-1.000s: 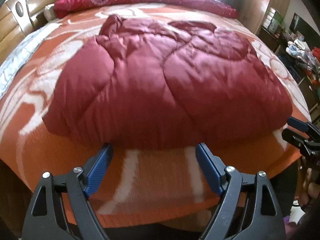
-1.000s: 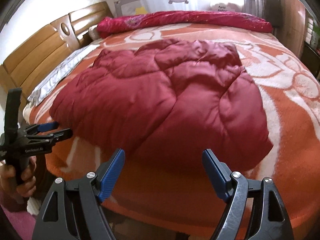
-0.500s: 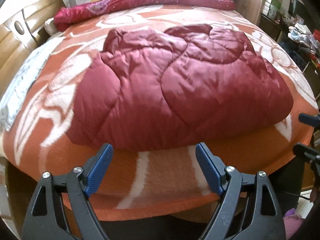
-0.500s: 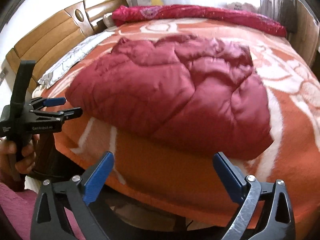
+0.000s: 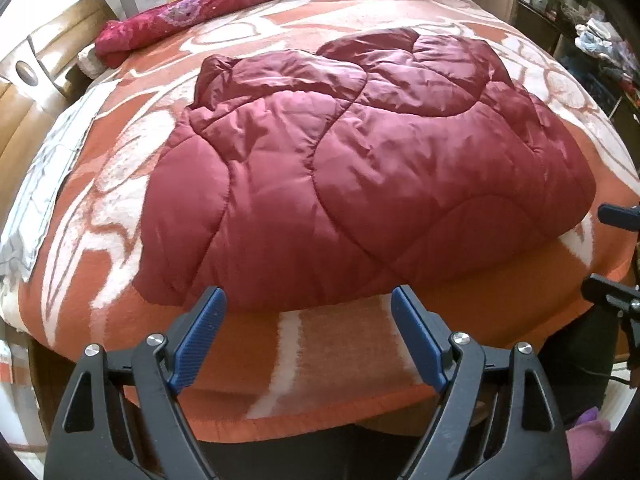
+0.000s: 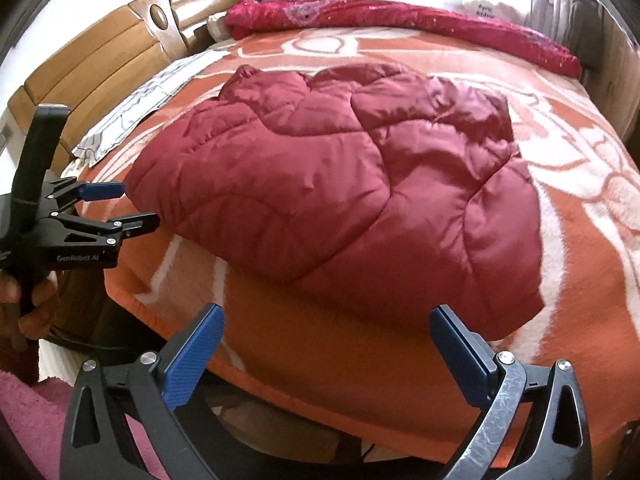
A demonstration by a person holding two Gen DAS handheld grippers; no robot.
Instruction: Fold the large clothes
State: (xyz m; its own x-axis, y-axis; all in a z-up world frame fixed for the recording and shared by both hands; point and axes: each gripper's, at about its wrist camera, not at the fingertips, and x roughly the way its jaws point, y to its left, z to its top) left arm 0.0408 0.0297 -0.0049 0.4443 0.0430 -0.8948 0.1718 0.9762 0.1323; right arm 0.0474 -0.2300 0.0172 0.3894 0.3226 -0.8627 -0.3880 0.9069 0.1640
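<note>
A dark red quilted padded garment (image 5: 360,168) lies folded into a rough rectangle on the orange and white bed blanket (image 5: 348,340). It also shows in the right wrist view (image 6: 340,192). My left gripper (image 5: 308,320) is open and empty, just off the bed's near edge, in front of the garment's near hem. My right gripper (image 6: 326,344) is open and empty, off the bed edge near the garment's right corner. The left gripper also shows at the left of the right wrist view (image 6: 124,208), open.
A wooden headboard (image 6: 100,64) stands on the left. A red rolled quilt (image 6: 400,20) lies along the far edge. A grey patterned pillow (image 6: 132,120) lies by the headboard. Cluttered shelves (image 5: 600,40) stand at the right. A pink rug (image 6: 24,420) is on the floor.
Both grippers have drawn back and lower from the bed, so the garment sits farther away. The right gripper's jaws have opened wider. The garment has not moved.
</note>
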